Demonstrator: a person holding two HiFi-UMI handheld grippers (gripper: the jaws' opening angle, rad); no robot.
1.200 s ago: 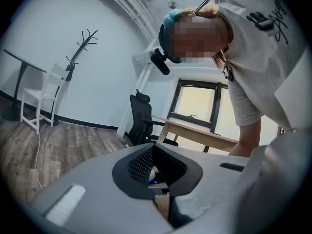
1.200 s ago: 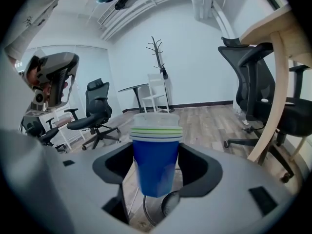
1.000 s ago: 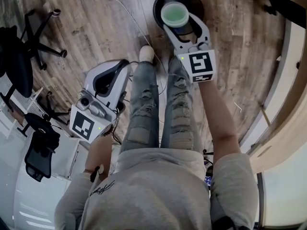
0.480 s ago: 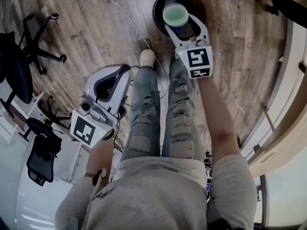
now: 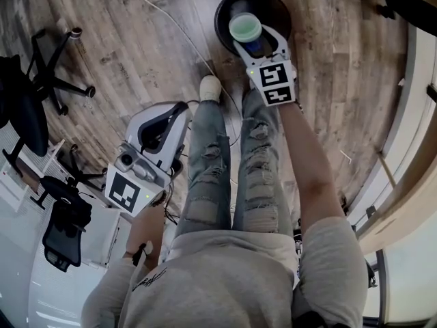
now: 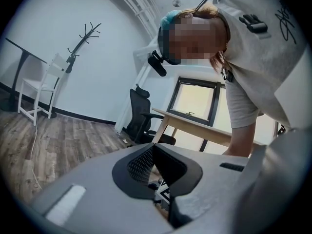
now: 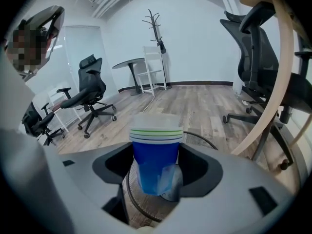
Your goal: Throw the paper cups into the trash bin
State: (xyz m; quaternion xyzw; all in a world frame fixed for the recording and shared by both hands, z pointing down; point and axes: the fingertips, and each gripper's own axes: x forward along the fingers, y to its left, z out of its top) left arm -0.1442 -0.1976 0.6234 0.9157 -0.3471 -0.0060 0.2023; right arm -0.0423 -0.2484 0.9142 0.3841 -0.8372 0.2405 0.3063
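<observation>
A stack of blue paper cups (image 7: 156,155) with white and green rims stands upright between the jaws of my right gripper (image 7: 156,172), which is shut on it. In the head view the cups (image 5: 244,27) hang directly over the round black mesh trash bin (image 5: 276,5) on the floor, with the right gripper (image 5: 256,38) reaching out over its rim. The bin's wire wall (image 7: 202,141) shows just behind and below the cups. My left gripper (image 5: 167,118) hangs beside the person's left leg, its jaws closed together with nothing in them (image 6: 153,150).
The person's legs and a white shoe (image 5: 209,87) stand just short of the bin. Black office chairs (image 5: 31,91) (image 5: 61,217) are at the left, and a wooden desk edge (image 5: 403,190) at the right. A cable (image 5: 177,26) runs across the wood floor.
The right gripper has carried the cups a little farther out over the bin. The left gripper has sunk slightly lower beside the leg.
</observation>
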